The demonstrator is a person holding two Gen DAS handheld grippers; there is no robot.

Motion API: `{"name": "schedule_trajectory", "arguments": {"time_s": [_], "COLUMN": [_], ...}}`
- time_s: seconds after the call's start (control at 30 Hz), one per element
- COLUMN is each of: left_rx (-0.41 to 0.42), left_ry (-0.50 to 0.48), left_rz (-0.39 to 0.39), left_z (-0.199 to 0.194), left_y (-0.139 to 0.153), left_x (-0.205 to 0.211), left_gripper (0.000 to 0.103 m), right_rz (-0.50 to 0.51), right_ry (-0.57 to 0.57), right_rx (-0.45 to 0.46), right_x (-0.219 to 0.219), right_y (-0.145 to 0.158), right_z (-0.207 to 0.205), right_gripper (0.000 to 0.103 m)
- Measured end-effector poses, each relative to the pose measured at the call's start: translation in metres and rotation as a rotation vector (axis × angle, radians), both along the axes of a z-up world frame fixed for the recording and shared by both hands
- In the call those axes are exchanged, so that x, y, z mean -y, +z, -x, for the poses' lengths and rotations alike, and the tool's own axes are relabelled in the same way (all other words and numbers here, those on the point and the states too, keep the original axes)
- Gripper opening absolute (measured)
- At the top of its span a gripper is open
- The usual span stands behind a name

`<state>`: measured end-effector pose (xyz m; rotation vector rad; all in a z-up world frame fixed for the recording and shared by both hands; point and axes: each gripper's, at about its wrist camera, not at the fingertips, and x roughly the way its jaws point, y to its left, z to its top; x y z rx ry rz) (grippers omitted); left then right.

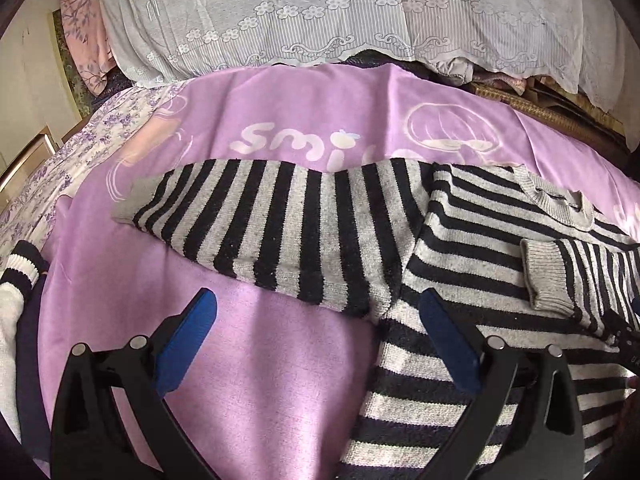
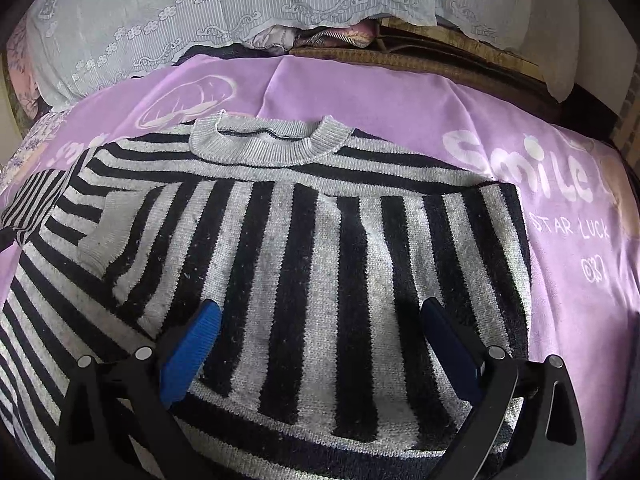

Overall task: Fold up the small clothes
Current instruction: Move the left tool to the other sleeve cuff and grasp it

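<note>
A small black-and-grey striped sweater point(image 1: 472, 256) lies flat on a purple sheet point(image 1: 248, 344). One sleeve point(image 1: 272, 224) stretches out to the left, ending in a grey cuff point(image 1: 126, 210). The other sleeve point(image 2: 320, 280) is folded across the chest, its cuff point(image 2: 102, 232) at the left. The grey collar point(image 2: 272, 140) points away from me. My left gripper point(image 1: 316, 304) is open, hovering near the armpit over the sheet and sweater edge. My right gripper point(image 2: 320, 312) is open above the folded sleeve, with nothing between its fingers.
White lace fabric point(image 1: 320, 12) hangs across the back. A floral cloth point(image 1: 80, 144) lies at the far left, beside a white and dark garment point(image 1: 16, 280). A woven mat point(image 2: 420, 60) shows behind the sheet. The sheet point(image 2: 560, 240) extends to the right of the sweater.
</note>
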<state>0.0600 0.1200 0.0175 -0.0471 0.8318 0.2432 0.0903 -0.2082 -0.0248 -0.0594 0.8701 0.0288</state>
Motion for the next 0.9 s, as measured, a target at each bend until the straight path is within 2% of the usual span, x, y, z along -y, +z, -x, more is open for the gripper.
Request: {"name": "schedule_trajectory", "arguments": {"time_s": [0.2, 0.37, 0.5, 0.57, 0.6, 0.63, 0.7, 0.8, 0.9], "left_rx": [-0.001, -0.014, -0.035, -0.049, -0.066, -0.082, -0.100, -0.076, -0.058], "left_ry": [0.006, 0.015, 0.042, 0.042, 0.035, 0.027, 0.017, 0.015, -0.024], "left_rz": [0.005, 0.008, 0.007, 0.036, 0.074, 0.122, 0.257, 0.454, 0.593], "left_z": [0.000, -0.004, -0.012, -0.017, -0.023, -0.029, -0.039, -0.043, -0.044], "left_y": [0.000, -0.005, -0.012, -0.014, -0.017, -0.019, -0.022, -0.024, -0.027], "left_x": [-0.001, -0.006, -0.016, -0.025, -0.032, -0.041, -0.063, -0.098, -0.119], "left_gripper": [0.098, 0.098, 0.098, 0.098, 0.098, 0.098, 0.098, 0.098, 0.098], "right_rz": [0.003, -0.054, 0.003, 0.067, 0.096, 0.090, 0.074, 0.019, -0.087], "right_ry": [-0.006, 0.097, 0.190, 0.234, 0.244, 0.243, 0.244, 0.217, 0.202], "right_rx": [-0.007, 0.075, 0.033, -0.047, -0.063, -0.016, -0.024, 0.017, 0.080], "right_x": [-0.002, -0.028, -0.068, -0.089, -0.094, -0.093, -0.088, -0.068, -0.041], "right_y": [0.006, 0.032, 0.027, 0.005, -0.004, -0.003, 0.003, 0.014, 0.027], "right_z": [0.001, 0.011, -0.005, -0.012, -0.013, -0.006, -0.001, 0.015, 0.034], "right_gripper": [0.100, 0.100, 0.100, 0.100, 0.100, 0.100, 0.100, 0.100, 0.100]}}
